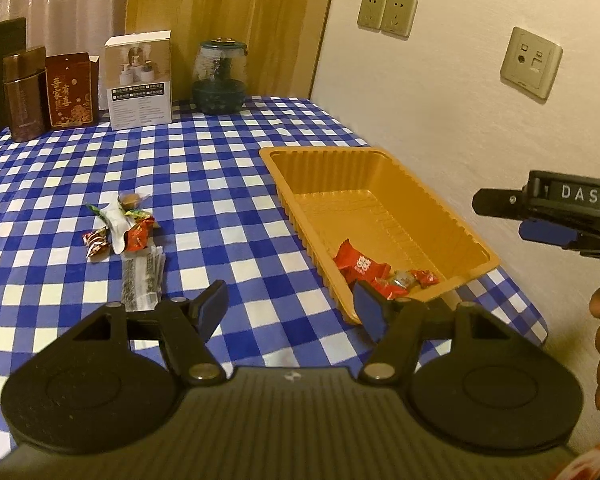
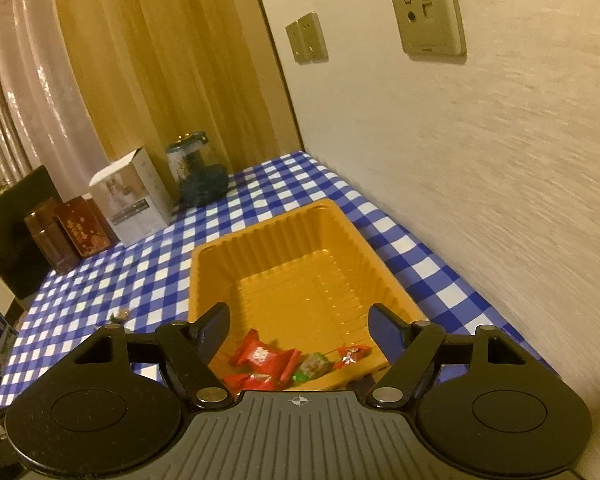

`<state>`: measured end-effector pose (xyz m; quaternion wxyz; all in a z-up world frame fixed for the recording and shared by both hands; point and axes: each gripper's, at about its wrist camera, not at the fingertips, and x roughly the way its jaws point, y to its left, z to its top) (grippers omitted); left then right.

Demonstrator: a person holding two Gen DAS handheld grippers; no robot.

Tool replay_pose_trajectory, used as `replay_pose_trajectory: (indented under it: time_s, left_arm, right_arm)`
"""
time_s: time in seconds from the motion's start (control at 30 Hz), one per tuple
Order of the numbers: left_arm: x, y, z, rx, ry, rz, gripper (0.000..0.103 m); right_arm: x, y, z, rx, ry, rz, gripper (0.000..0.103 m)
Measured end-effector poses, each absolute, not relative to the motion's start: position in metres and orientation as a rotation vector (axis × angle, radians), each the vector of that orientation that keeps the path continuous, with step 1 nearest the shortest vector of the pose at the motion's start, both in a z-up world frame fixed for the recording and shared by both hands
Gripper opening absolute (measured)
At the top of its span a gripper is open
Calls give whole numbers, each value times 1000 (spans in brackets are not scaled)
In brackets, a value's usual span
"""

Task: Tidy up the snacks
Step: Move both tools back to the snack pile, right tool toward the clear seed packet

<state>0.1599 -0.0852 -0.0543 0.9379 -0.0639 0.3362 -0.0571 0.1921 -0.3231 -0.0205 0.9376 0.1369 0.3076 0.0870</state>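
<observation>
An orange plastic tray (image 1: 452, 216) lies on the checked table by the wall; it also shows in the right wrist view (image 2: 204, 268). In its near end lie red snack packets (image 1: 360, 266) (image 2: 262, 356) and small wrapped candies (image 1: 404, 280) (image 2: 352, 354). A pile of loose snacks (image 1: 124, 228) lies on the cloth at the left, with a long clear packet (image 1: 140, 276) beside it. My left gripper (image 1: 290, 308) is open and empty above the table, between the pile and the tray. My right gripper (image 2: 298, 326) is open and empty above the tray's near end; it also shows at the right edge of the left wrist view (image 1: 540, 216).
At the table's back stand a brown tin (image 1: 22, 96), a red box (image 1: 70, 90), a white box (image 1: 140, 82) and a glass jar (image 1: 219, 76). A wall with sockets (image 1: 530, 62) runs along the table's right side. The blue checked cloth (image 1: 220, 168) covers the table.
</observation>
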Motion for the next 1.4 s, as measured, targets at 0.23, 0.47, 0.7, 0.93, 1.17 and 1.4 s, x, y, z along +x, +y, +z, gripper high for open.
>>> replay_pose_trajectory:
  time_s: [0.23, 0.47, 0.7, 0.93, 1.17, 1.4]
  left_arm:
    - [133, -68, -52, -135, 684, -101, 66]
    - [110, -42, -50, -129, 682, -57, 66]
    - [97, -16, -51, -141, 681, -9, 66]
    - [91, 15, -52, -157, 677, 55, 66]
    - [95, 46, -56, -157, 688, 106, 66]
    - [115, 73, -62, -145, 701, 128, 66]
  right_arm:
    - [173, -312, -15, 281, 631, 194, 76]
    - [155, -292, -12, 279, 635, 225, 76]
    - [142, -267, -12, 255, 646, 259, 76]
    - [138, -241, -13, 234, 649, 289, 76]
    - [140, -211, -18, 196, 647, 337, 76]
    - [147, -174, -25, 147, 635, 398, 76]
